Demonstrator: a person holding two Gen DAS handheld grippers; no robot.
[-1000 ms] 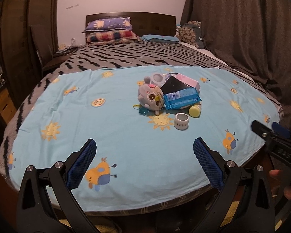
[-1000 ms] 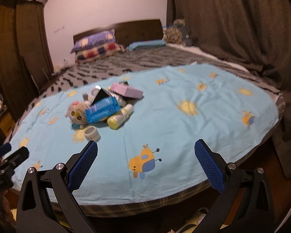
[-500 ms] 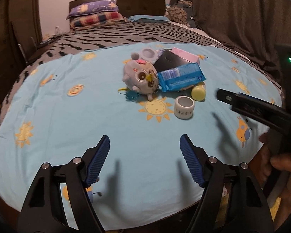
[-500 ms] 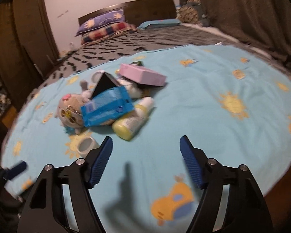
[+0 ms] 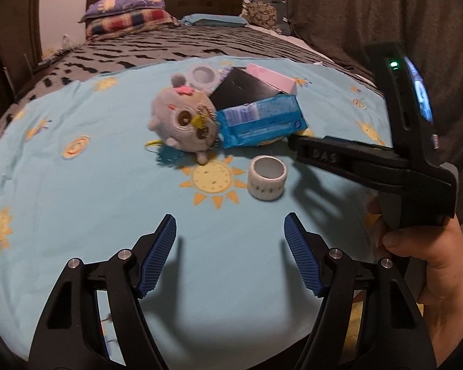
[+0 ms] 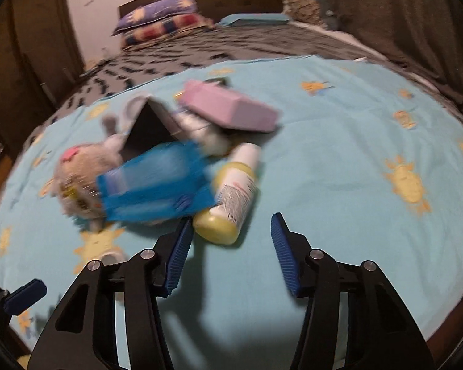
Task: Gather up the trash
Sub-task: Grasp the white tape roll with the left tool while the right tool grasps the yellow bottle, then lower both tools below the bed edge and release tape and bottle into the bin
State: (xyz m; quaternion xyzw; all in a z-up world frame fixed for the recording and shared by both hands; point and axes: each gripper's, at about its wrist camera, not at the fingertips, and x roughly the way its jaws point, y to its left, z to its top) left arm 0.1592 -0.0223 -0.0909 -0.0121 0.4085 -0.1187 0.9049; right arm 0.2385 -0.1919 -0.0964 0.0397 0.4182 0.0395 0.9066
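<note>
A pile lies on the light-blue sheet (image 5: 92, 203): a grey plush owl (image 5: 185, 120), a blue wipes packet (image 5: 262, 120), a black box (image 5: 240, 91), a pink box (image 5: 271, 78) and a small white ring-shaped cup (image 5: 267, 178). A white bottle with a yellow cap (image 6: 234, 197) lies beside the packet (image 6: 157, 188). My left gripper (image 5: 230, 225) hangs open over bare sheet, short of the cup. My right gripper (image 6: 231, 220) is closing; the yellow cap sits just ahead of its tips, untouched by the pads. One of its fingers (image 5: 339, 157) reaches in from the right.
The sheet covers the foot of a bed with a zigzag blanket (image 5: 169, 43) and pillows (image 5: 126, 15) by the headboard. Dark curtains (image 5: 370, 9) hang on the right. A hand (image 5: 432, 265) holds the right gripper's handle. A lavender round container (image 5: 203, 75) sits behind the owl.
Both grippers came down and forward toward the pile, and both sets of jaws narrowed. The right gripper now reaches the yellow-capped bottle; its finger has come in beside the blue packet.
</note>
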